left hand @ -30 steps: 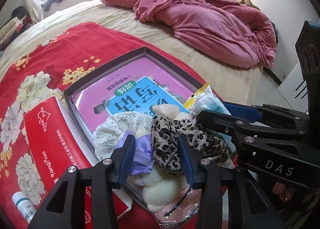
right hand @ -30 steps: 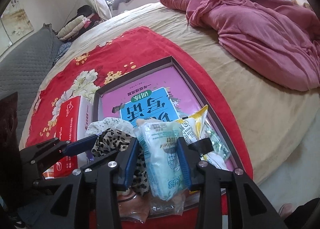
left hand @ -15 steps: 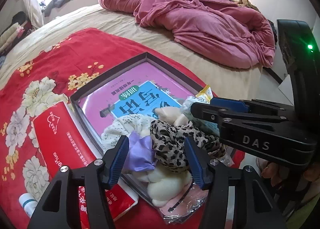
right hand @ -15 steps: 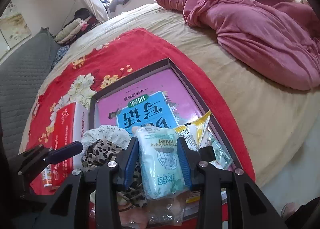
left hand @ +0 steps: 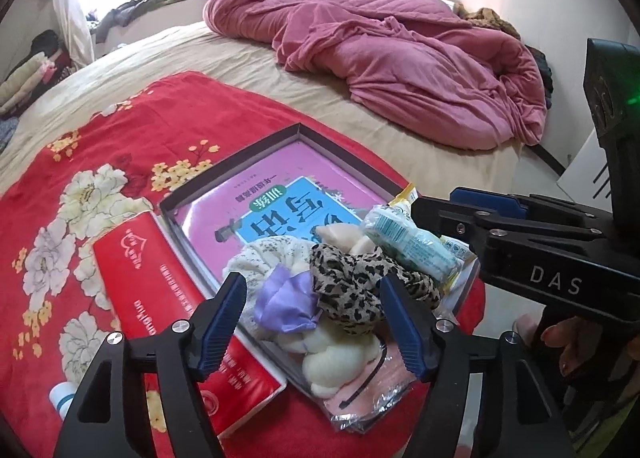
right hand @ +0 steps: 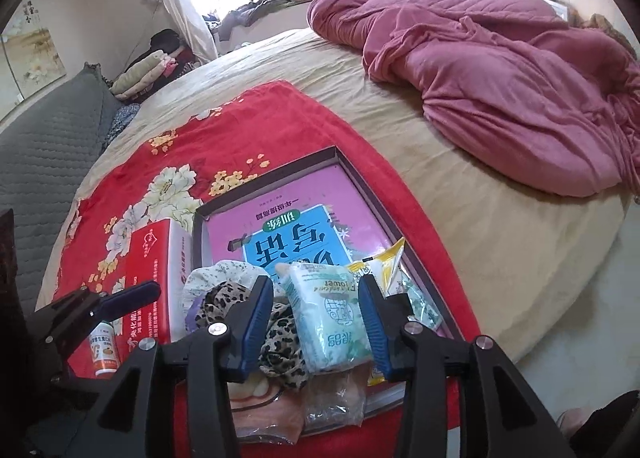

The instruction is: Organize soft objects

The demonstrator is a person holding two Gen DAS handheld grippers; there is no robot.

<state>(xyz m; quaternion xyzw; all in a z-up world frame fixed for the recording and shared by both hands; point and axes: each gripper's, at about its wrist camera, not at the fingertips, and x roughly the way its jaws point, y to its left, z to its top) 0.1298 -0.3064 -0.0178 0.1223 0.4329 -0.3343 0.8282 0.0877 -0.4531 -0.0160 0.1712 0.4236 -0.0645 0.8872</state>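
Observation:
A shallow dark tray lies on a red floral blanket, a pink and blue book inside. At its near end are heaped soft things: a leopard-print scrunchie, a lilac one, a white floral one, a cream one. A pale green tissue pack lies on the heap. My left gripper is open above the scrunchies, empty. My right gripper is open, its pads either side of the tissue pack.
A red tissue box lies left of the tray. A small bottle stands near it. A yellow snack packet and a clear bag lie at the tray's near end. A pink duvet is bunched behind.
Both grippers have pulled back and up from the heap. The left jaws have opened wider. The right jaws have opened off the tissue pack, which now lies on the heap.

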